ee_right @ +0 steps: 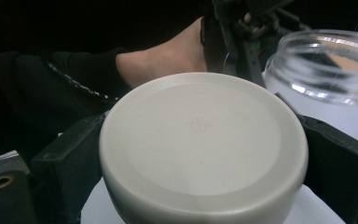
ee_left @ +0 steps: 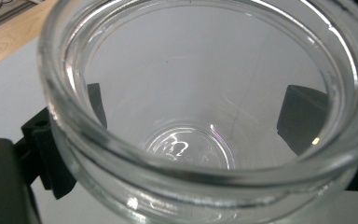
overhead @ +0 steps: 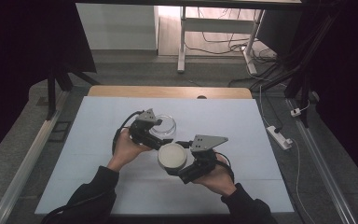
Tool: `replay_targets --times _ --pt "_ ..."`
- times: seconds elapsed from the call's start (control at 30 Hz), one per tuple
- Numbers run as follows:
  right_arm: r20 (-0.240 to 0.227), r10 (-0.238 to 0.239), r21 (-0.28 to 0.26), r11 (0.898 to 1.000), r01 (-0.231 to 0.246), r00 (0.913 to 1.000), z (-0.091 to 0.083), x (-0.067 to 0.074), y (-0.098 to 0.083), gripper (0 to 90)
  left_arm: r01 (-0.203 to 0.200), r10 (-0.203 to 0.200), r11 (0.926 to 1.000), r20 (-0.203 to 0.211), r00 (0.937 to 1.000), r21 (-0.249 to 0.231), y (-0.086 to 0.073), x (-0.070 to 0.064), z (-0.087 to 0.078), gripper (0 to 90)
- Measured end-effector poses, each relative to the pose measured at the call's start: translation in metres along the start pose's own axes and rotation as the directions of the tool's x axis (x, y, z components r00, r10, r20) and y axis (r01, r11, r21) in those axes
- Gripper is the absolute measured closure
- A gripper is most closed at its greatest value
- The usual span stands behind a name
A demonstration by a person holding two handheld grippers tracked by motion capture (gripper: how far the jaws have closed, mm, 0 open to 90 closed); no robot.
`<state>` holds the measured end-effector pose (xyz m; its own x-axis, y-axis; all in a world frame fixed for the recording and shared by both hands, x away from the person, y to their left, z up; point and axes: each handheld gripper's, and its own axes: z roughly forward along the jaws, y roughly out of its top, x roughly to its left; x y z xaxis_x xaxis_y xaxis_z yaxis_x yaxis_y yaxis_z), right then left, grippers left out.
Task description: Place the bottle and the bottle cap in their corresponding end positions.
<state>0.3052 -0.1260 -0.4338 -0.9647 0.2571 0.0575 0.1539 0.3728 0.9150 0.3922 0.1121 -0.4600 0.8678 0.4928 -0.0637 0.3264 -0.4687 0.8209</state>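
Glass jar [overhead: 164,125], empty and uncapped, clamped between the left tongs' [overhead: 154,133] jaws; white lid [overhead: 172,156] gripped in the right tongs [overhead: 179,163] just beside it, capping not yet done.

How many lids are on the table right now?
1: the white lid, off the glass jar, clamped in the right gripper. The left gripper holds the open jar.

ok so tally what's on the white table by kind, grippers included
clear round glass jar: 1, between the left gripper's jaws
round off-white plastic lid: 1, between the right gripper's jaws
black two-jaw grippers: 2, left gripper and right gripper
total: 4
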Motion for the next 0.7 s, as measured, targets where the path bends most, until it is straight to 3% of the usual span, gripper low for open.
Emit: replay_targets --times 0.3,0.7 --pt "0.004 0.012 0.013 1.0 -0.012 0.9999 0.002 -0.001 -0.014 7.1 0.012 -0.012 0.9999 -0.018 0.9998 -0.007 0.001 0.008 0.008 7.2" --pt "0.017 0.011 0.03 0.999 -0.011 0.9998 0.008 -0.002 -0.028 7.1 0.011 -0.011 0.9999 -0.021 0.9997 -0.006 0.004 0.008 0.028 7.2"
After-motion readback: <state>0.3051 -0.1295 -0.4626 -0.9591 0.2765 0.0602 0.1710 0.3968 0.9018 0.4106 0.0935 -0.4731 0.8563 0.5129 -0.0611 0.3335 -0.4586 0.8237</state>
